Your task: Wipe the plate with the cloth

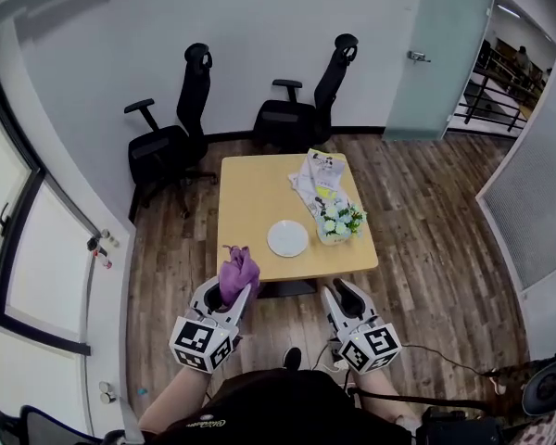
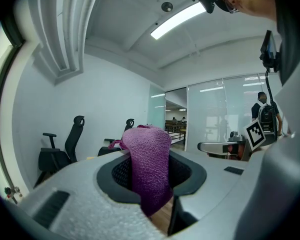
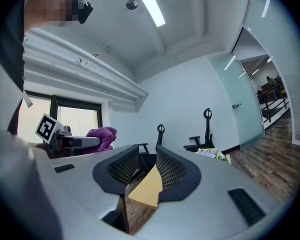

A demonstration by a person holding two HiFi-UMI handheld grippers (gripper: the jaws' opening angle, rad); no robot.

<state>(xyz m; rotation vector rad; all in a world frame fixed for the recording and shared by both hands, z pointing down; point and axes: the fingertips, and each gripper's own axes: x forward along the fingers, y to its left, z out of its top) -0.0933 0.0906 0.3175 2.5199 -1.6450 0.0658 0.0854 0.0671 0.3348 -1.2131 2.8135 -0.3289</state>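
A white plate (image 1: 287, 238) lies near the front edge of the small wooden table (image 1: 250, 202). My left gripper (image 1: 230, 295) hangs just off that front edge, to the plate's left, shut on a purple cloth (image 1: 238, 271). In the left gripper view the cloth (image 2: 147, 169) stands bunched up between the jaws of the gripper (image 2: 150, 159). Right of it, my right gripper (image 1: 341, 297) is level with it and open by a narrow gap, holding nothing. Through that gap in the right gripper view (image 3: 147, 159) shows a slice of the table (image 3: 147, 186). No plate appears in either gripper view.
A container of flowers (image 1: 339, 221) stands right of the plate, and a printed bag or paper (image 1: 319, 176) lies behind it. Two black office chairs (image 1: 171, 128) (image 1: 306, 100) stand by the far wall. A glass door (image 1: 449, 44) is at the back right. The floor is wood.
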